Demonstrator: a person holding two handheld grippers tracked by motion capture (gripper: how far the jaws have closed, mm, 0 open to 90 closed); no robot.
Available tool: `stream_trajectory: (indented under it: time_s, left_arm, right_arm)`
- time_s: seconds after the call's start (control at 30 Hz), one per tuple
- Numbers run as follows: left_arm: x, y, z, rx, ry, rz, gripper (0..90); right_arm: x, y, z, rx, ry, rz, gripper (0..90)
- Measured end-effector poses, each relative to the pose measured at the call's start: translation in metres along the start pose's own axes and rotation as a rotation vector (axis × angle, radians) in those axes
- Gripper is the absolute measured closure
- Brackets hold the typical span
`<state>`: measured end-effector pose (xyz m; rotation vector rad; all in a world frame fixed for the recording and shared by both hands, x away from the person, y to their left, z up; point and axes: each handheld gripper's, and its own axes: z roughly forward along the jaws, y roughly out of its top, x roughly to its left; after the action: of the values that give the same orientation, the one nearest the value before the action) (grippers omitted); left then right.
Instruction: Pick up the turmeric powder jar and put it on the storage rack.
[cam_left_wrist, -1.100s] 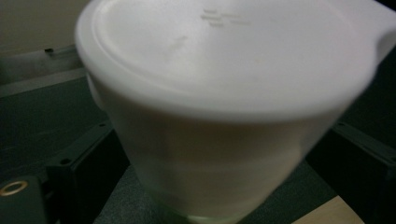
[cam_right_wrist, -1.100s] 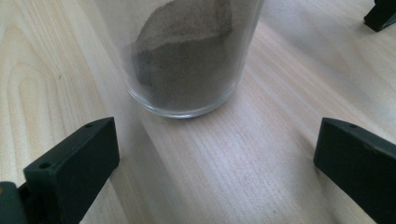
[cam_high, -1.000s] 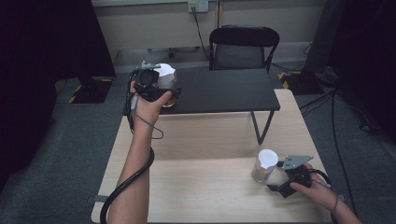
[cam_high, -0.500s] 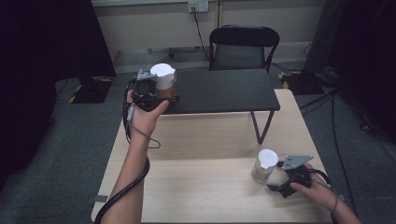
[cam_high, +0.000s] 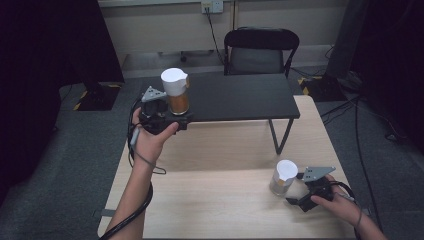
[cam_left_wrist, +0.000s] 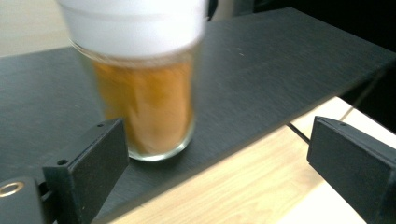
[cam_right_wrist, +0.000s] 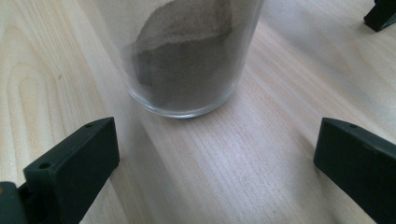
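Note:
A glass jar of orange stuff with a white lid (cam_high: 176, 94) stands on the near left corner of the low black table (cam_high: 240, 97). My left gripper (cam_high: 172, 117) is just in front of it, open. In the left gripper view the orange jar (cam_left_wrist: 144, 98) stands ahead of the left jaw, and the left gripper (cam_left_wrist: 219, 158) holds nothing. A second glass jar with grey powder and a white lid (cam_high: 283, 178) stands on the wooden table (cam_high: 215, 200). My right gripper (cam_high: 296, 191) is open beside it. The grey-powder jar (cam_right_wrist: 187, 60) stands ahead of the wide-apart jaws of the right gripper (cam_right_wrist: 215, 158).
A black chair (cam_high: 260, 50) stands behind the black table. Cables (cam_high: 360, 115) run over the grey carpet at the right. The black table overlaps the far edge of the wooden one, with a leg (cam_high: 280, 135) coming down on the right.
My left gripper has drawn back from the orange jar toward the near edge of the black table; the jar stays standing. The right gripper and its jar have not moved.

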<state>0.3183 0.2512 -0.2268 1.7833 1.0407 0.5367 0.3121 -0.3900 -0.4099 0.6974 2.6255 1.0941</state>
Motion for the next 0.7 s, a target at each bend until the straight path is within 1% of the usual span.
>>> stream_trajectory:
  time_s: [0.07,0.13,0.2,0.23,0.27,0.33,0.4,0.53,0.7]
  left_arm:
    - [0.0,-0.002,0.0,0.0,-0.006,-0.003,4.8]
    - [0.002,-0.008,0.0,-0.009,-0.026,-0.009,4.8]
    - [0.003,-0.013,0.001,-0.008,-0.036,-0.005,4.8]
    - [0.004,-0.018,0.001,-0.012,-0.048,-0.01,4.8]
    - [0.004,-0.018,0.001,-0.012,-0.048,-0.01,4.8]
    - [0.003,-0.024,0.001,-0.023,-0.055,-0.013,4.8]
    - [0.003,-0.029,0.002,-0.028,-0.062,-0.006,4.8]
    - [0.002,-0.037,0.006,-0.017,-0.084,0.002,4.8]
    - [0.001,-0.055,0.013,-0.014,-0.128,-0.004,4.8]
  right_arm:
    - [0.0,0.0,0.0,0.0,0.0,0.0,0.0]
    - [0.0,0.0,0.0,0.0,0.0,0.0,0.0]
    - [0.0,0.0,0.0,0.0,0.0,0.0,0.0]
    - [0.0,0.0,0.0,0.0,0.0,0.0,0.0]
    - [0.0,0.0,0.0,0.0,0.0,0.0,0.0]
    - [0.0,0.0,0.0,0.0,0.0,0.0,0.0]
    - [0.0,0.0,0.0,0.0,0.0,0.0,0.0]
    - [0.0,0.0,0.0,0.0,0.0,0.0,0.0]
    - [0.0,0.0,0.0,0.0,0.0,0.0,0.0]
